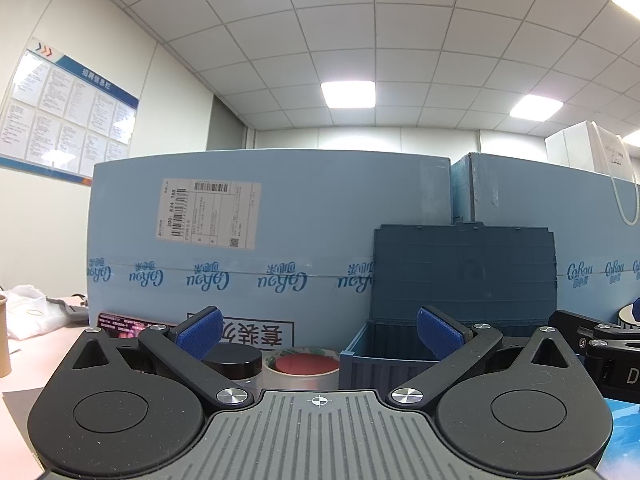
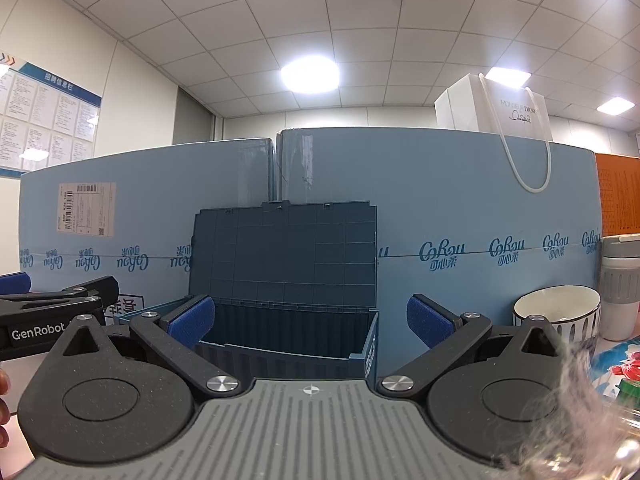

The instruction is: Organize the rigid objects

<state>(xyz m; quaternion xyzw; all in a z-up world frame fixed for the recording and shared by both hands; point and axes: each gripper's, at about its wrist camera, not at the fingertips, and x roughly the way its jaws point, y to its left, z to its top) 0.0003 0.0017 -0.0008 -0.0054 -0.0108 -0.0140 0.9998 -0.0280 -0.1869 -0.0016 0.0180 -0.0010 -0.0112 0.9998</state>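
- Both claws stand wide open and empty: the left claw [image 1: 318,332] faces a roll of tape [image 1: 302,368] and a black-lidded jar [image 1: 232,360] on the bench [image 1: 40,344], while the right claw [image 2: 310,320] looks straight into the open blue crate [image 2: 288,344].
- The crate's lid [image 2: 284,256] leans upright against the big blue cartons [image 2: 460,208], so the mouth is free; nothing shows inside from here.
- I'd judge the step in hand is a first pick, most likely the tape or the jar for the left.
- Go down level, straddle one item only; the two sit just beside each other, so a sloppy close could nudge the neighbour.
- The bowl [image 2: 556,312] and grey tumbler [image 2: 620,280] wait right of the crate; grip the bowl by its rim, gently.
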